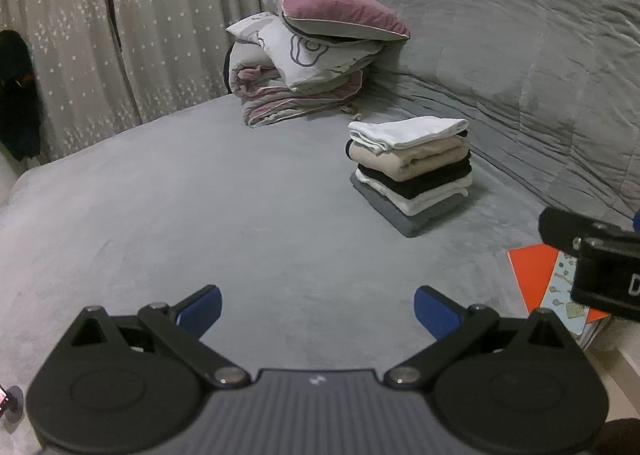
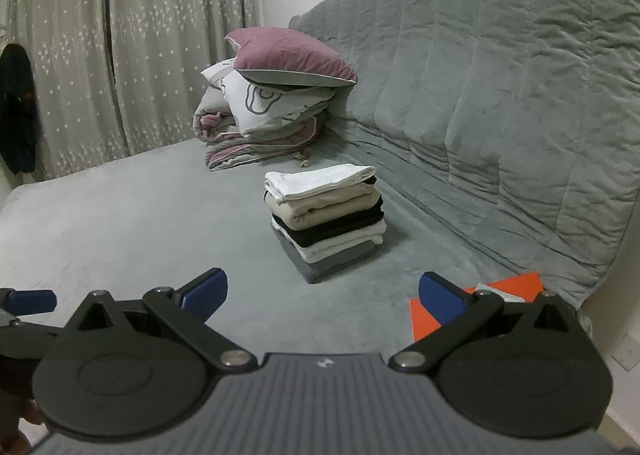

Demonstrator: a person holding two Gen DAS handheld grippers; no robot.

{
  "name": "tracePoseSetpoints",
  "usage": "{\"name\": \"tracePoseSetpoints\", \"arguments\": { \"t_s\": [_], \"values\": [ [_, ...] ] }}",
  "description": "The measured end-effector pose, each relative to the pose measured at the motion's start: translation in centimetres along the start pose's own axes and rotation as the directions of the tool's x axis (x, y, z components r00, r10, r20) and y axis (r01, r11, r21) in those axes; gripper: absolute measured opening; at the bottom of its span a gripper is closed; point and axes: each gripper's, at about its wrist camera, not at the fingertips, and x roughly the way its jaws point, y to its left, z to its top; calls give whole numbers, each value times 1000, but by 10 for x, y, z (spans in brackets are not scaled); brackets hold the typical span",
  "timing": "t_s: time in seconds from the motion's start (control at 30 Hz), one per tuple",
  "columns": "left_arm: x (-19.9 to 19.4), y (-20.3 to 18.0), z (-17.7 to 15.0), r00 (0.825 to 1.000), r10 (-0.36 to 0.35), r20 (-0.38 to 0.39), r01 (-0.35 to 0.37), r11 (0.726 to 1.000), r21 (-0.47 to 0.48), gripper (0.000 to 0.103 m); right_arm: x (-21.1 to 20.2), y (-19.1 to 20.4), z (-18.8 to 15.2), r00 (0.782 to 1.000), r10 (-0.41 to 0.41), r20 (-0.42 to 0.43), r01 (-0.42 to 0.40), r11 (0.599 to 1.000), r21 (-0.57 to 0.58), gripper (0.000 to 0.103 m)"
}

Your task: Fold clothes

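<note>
1 stack of folded clothes [image 1: 410, 171] [image 2: 325, 221] sits on the grey bed [image 1: 180, 223] [image 2: 132, 223], toward its right side, near the quilted grey backrest cover [image 1: 540, 67] [image 2: 500, 115] but apart from it. I count about 6 folded layers: white on top, then beige, black, white and grey at the bottom. Behind it, 2 pillows [image 1: 320, 27] [image 2: 280, 83] lie piled on 1 folded blanket [image 1: 288, 103] [image 2: 248, 149] by the star-print curtains [image 1: 120, 35] [image 2: 120, 47]. 1 orange book [image 1: 532, 275] [image 2: 516, 285] lies at the bed's near right edge. The bed's left and middle stretch bare. The left gripper [image 1: 318, 309] and right gripper [image 2: 323, 293] both hover with fingers spread wide, holding nothing.
</note>
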Motion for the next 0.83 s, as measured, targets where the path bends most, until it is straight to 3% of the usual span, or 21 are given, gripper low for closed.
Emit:
{"name": "tracePoseSetpoints", "arguments": {
  "t_s": [0.83],
  "values": [
    [9, 6, -2, 999, -21, -30, 20, 1000, -20, 102, -3, 15, -15, 1000, 6, -27, -6, 1000, 12, 103]
  ]
}}
